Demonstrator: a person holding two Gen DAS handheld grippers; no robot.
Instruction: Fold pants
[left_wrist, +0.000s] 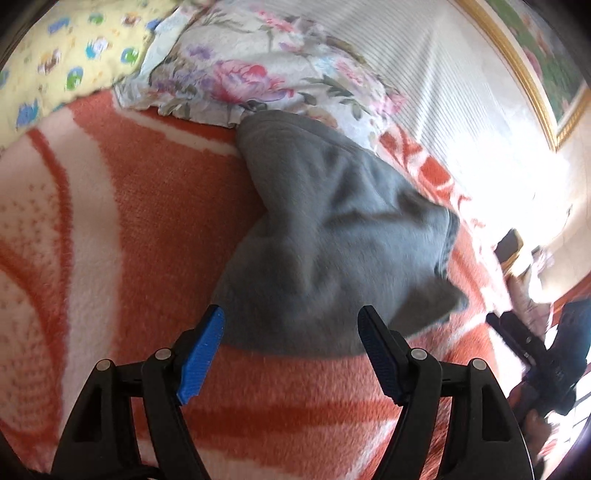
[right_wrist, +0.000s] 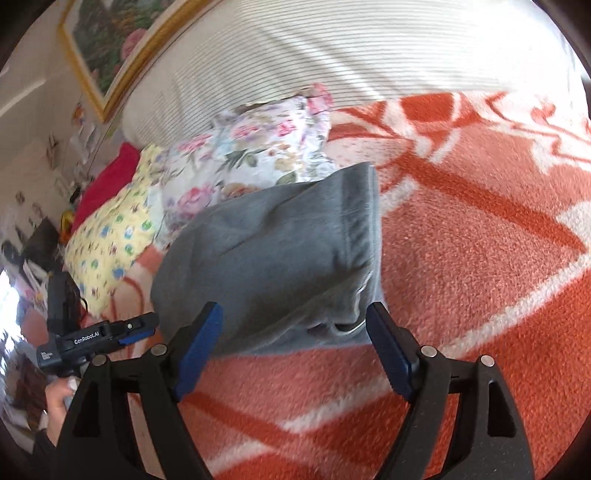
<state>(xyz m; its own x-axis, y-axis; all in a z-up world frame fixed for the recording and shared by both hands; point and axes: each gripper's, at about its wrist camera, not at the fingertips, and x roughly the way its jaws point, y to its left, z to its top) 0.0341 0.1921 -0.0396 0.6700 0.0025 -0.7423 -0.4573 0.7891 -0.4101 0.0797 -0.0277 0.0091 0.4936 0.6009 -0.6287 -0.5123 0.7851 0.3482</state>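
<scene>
One folded grey pants (left_wrist: 325, 236) on the blanket (left_wrist: 122, 206), two pillows (left_wrist: 258, 62) behind, both grippers (left_wrist: 290, 347) (right_wrist: 295, 339) spread, empty.

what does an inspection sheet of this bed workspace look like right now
surface: orange and white blanket on a bed
job's things: grey pants lying folded on the blanket, far end against the floral pillow
clutter: yellow patterned pillow, red cushion
grippers: left gripper open, empty; right gripper open, empty
cables: nothing seen
surroundings: ribbed white headboard, gold-framed picture
</scene>
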